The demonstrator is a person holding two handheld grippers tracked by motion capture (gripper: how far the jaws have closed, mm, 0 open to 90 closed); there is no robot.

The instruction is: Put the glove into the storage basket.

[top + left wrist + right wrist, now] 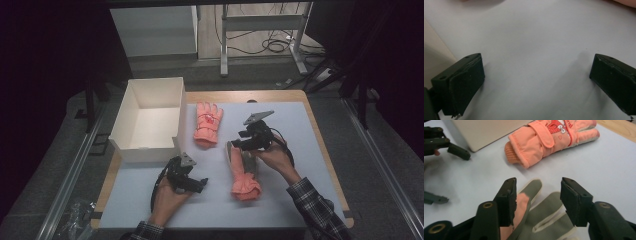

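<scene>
Two orange winter gloves lie on the pale mat. The far glove (207, 122) (549, 140) lies back up beside the white box (145, 154), its cuff toward me. The near glove (245, 177) (544, 220) lies with its grey palm up and its orange cuff toward the front edge. My right gripper (239, 145) (537, 182) is open just over this glove's fingers, which lie between and below the jaws; no pad presses on them. My left gripper (200, 185) (536, 60) is open over bare mat, left of the near glove.
The open white box (481, 132) stands at the table's left rear, empty inside. The pale mat (300, 150) covers most of the wooden table (320, 145). Beyond the table are a white cabinet (155, 30), a metal frame and floor cables.
</scene>
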